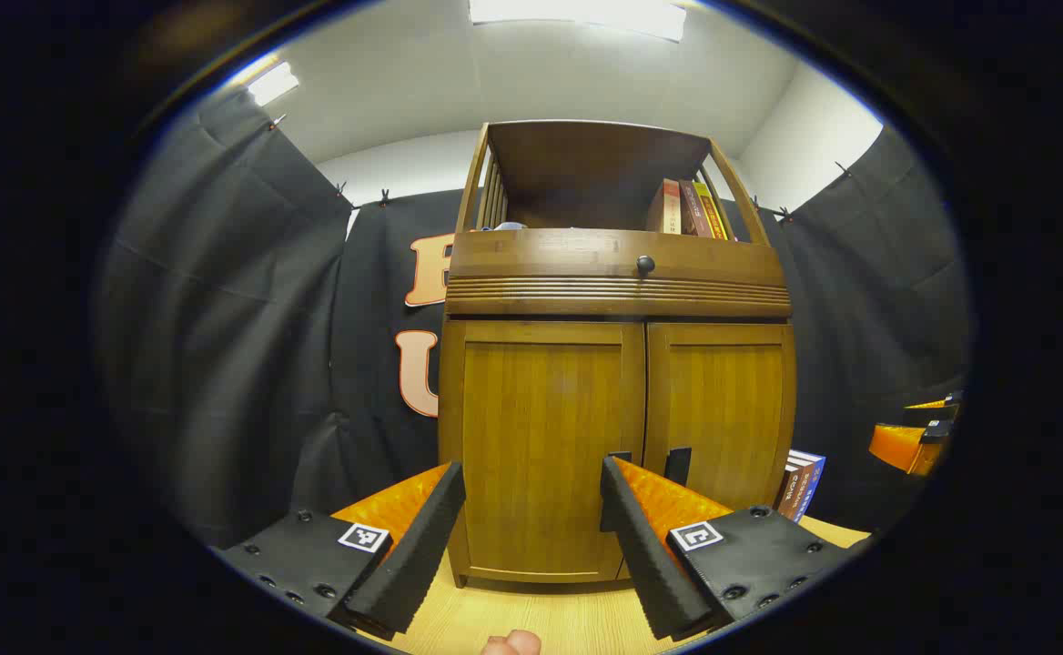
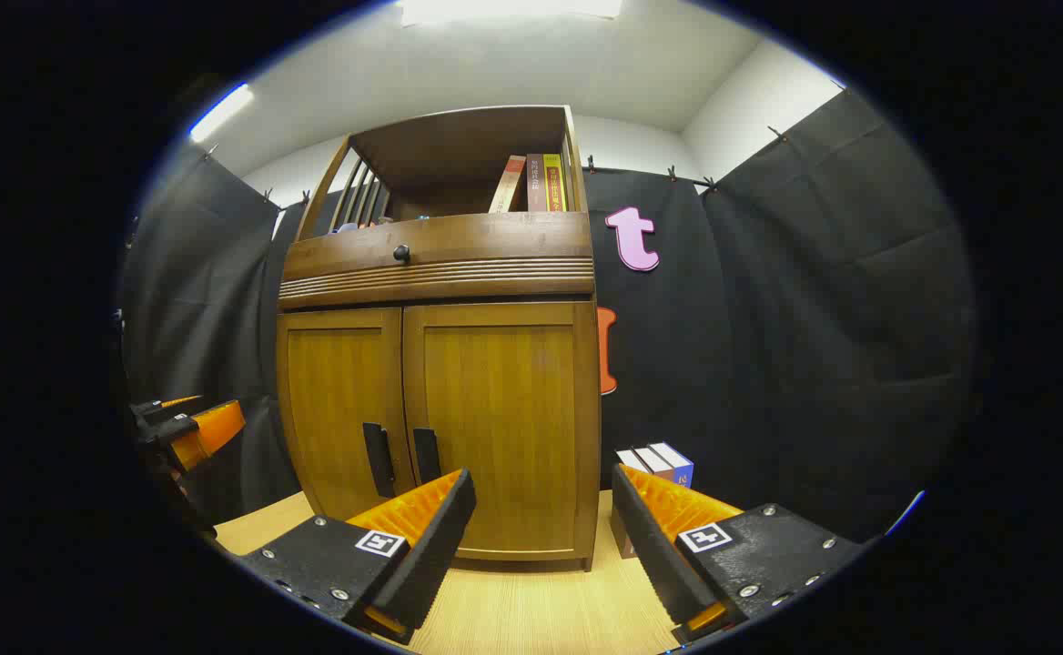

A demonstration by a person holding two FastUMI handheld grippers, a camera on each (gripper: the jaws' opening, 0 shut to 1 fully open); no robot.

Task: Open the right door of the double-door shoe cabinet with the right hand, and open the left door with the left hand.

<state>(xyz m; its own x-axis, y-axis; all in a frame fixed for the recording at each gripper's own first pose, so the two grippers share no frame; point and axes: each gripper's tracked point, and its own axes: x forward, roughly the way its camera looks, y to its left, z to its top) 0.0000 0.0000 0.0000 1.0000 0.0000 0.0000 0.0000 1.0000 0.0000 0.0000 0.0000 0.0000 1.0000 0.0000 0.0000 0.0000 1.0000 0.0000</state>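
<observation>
Left tool spread wide, nothing between its fingers; a fingertip shows at the bottom edge of the left gripper view. Fingers frame the lower part of the left door, apart from it. Right tool likewise wide open and empty, aimed at the right door.

Shoe cabinet stands upright on the light wooden table, against the black cloth wall. Both doors closed, meeting at the centre seam. Two dark vertical handles sit side by side at the seam, low on the doors. Above the doors: a ribbed band and a drawer front with a round dark knob. Open shelf on top holds upright books at its right end.

More books stand on the table just right of the cabinet
</observation>
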